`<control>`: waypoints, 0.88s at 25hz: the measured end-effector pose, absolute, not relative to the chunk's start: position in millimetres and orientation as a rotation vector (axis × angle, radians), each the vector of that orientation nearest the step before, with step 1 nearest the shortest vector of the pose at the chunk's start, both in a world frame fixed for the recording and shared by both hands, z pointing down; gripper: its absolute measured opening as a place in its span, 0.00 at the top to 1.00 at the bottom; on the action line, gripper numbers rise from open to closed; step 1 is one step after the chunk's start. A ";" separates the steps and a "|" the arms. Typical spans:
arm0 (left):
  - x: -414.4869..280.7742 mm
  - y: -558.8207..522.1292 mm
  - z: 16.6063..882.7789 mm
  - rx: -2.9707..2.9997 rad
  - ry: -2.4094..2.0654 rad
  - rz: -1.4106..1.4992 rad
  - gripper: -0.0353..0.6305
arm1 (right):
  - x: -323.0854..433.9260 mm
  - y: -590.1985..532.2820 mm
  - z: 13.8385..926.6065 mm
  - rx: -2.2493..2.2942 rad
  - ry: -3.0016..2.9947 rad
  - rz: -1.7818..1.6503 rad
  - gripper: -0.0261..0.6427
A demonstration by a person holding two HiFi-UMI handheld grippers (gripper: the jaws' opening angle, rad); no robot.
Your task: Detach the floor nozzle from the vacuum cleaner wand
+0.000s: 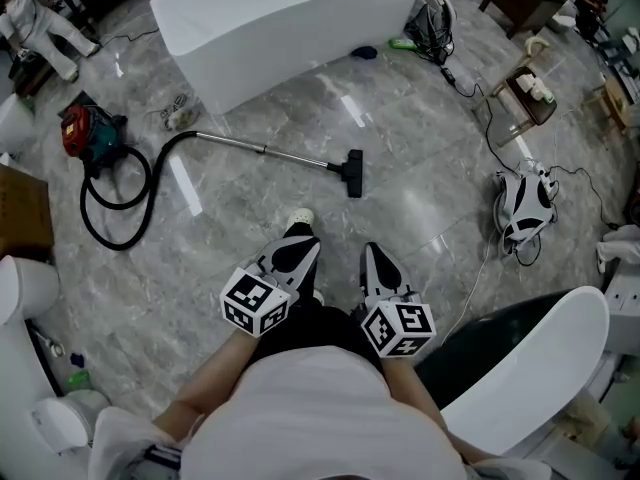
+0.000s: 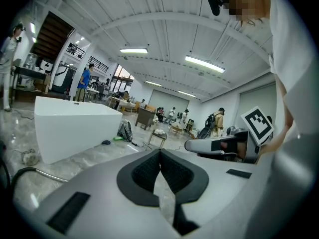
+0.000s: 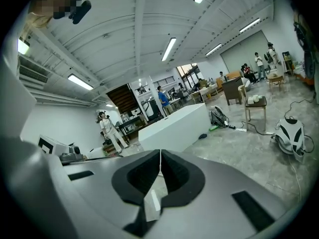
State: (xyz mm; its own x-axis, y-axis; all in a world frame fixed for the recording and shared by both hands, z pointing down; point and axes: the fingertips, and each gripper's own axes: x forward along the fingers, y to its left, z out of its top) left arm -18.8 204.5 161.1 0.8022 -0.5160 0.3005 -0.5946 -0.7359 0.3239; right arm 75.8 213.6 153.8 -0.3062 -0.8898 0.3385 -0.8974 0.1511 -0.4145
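Head view puts the nozzle [image 1: 353,173] flat on the floor [image 1: 420,128], joined to the wand [image 1: 265,150], which runs left into the hose [image 1: 115,203] and the red canister [image 1: 85,133]. Both lie well apart from the left tool [image 1: 297,240] and right tool [image 1: 372,255], which are held low in front of the person. Each tool's own view, left [image 2: 160,153] and right [image 3: 160,156], shows the pads pressed together with nothing between them.

Reaching in shut would likely just shove the nozzle along the slick floor. The smooth metal wand could roll or slip in a grip. With the wand unbraced, a pull might drag the hose and canister instead of freeing the joint.
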 end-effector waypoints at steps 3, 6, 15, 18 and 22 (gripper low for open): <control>-19.6 190.6 163.9 2.572 -0.834 0.271 0.93 | 77.1 202.3 157.2 1.845 -2.365 0.888 0.94; -23.2 174.3 169.3 2.565 -0.823 0.289 0.93 | 77.0 187.0 159.6 1.857 -2.353 0.895 0.94; -17.2 101.0 159.7 2.584 -0.756 0.299 0.93 | 79.2 117.0 150.9 1.902 -2.310 0.908 0.94; -21.9 72.3 156.7 2.589 -0.744 0.297 0.93 | 70.8 89.7 147.2 1.904 -2.317 0.902 0.94; -32.0 34.4 154.8 2.595 -0.729 0.299 0.93 | 63.9 53.1 144.4 1.932 -2.302 0.894 0.94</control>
